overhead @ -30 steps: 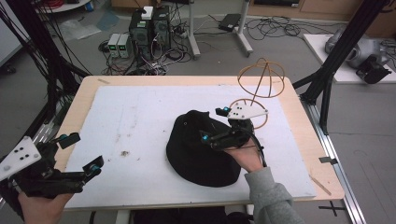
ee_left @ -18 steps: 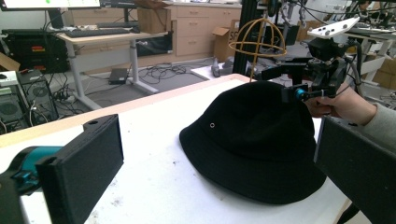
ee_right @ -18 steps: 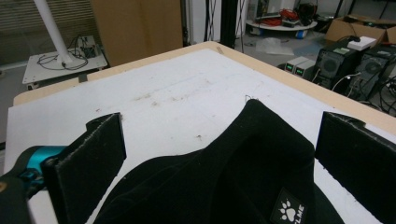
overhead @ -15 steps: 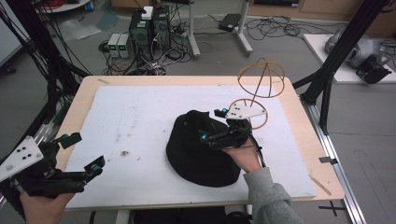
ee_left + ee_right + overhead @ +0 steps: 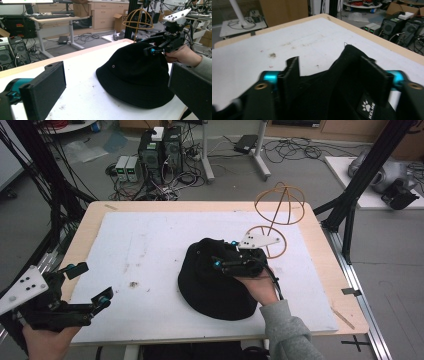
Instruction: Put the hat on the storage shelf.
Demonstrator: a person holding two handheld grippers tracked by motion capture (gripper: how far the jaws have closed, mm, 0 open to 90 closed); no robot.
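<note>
A black bucket hat point(image 5: 210, 290) lies on the white mat point(image 5: 150, 250), right of the middle. My right gripper point(image 5: 222, 254) rests on its crown. Its jaws have just been closing, and in the right gripper view point(image 5: 332, 75) the hat's cloth point(image 5: 324, 100) bunches up between the two pads, pinched into a raised fold. From the left gripper view the hat point(image 5: 132, 80) sits brim down with the right gripper point(image 5: 160, 46) at its top. My left gripper point(image 5: 91, 282) is held at the table's near left corner, open and holding nothing, well apart from the hat.
A wire hat stand point(image 5: 280, 205) with a round cage top stands at the table's far right, just behind the hat. The wooden table edge point(image 5: 320, 235) runs past it. Computers and cables lie on the floor beyond the table.
The right gripper's jaws have drawn in on the hat's crown, gathering the cloth. Both hands have kept their places, and the left gripper is unchanged.
</note>
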